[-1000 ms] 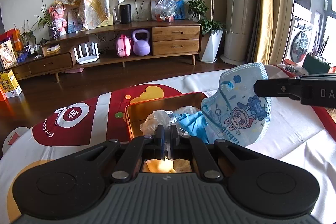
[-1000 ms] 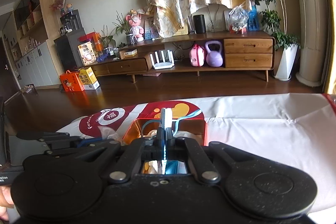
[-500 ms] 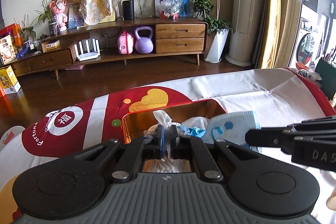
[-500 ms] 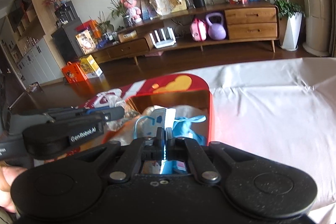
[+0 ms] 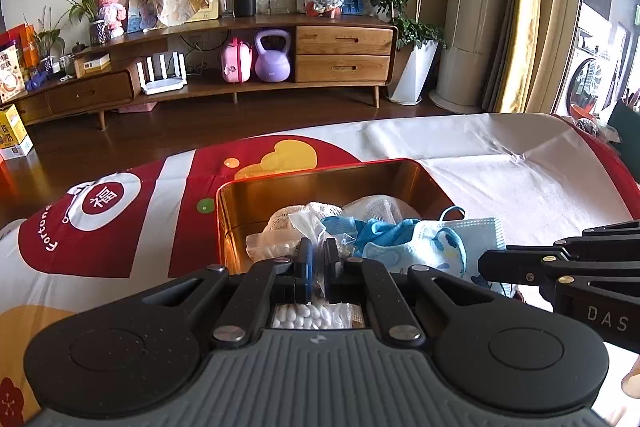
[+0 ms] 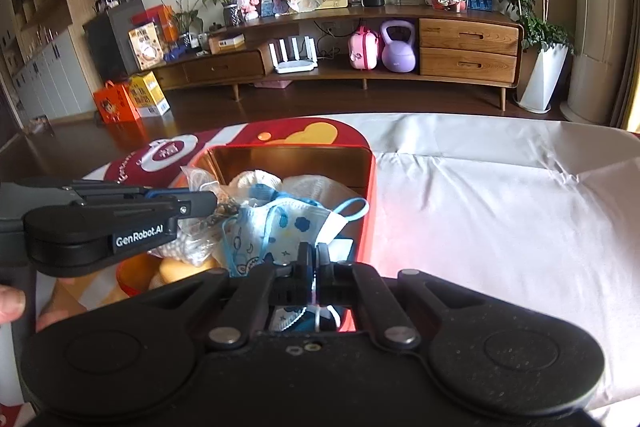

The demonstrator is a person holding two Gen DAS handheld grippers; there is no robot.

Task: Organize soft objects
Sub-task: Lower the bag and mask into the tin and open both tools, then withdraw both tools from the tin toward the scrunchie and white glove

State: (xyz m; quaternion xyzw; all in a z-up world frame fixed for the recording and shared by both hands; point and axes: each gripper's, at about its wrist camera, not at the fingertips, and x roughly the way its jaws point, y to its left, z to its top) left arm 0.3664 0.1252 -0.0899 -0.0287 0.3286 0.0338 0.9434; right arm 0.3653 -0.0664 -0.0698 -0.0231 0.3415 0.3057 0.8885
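Your right tool (image 6: 313, 259) pinches the blue-printed child's face mask (image 6: 288, 227) over the red, gold-lined tin (image 5: 320, 183); your left tool (image 5: 315, 259) grips the clear cotton-swab bag (image 5: 304, 315). Release carelessly and the mask's ear loop may snag the rim.

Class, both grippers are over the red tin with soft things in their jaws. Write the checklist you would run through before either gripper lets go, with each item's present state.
1. Left gripper shut on the clear plastic bag: ok.
2. Right gripper shut on the face mask: ok.
3. Bag inside the red tin: ok.
4. Mask fully inside the tin: not ok; it overhangs the rim.
5. Grippers apart: ok.
6. Room left in the tin: cannot tell.
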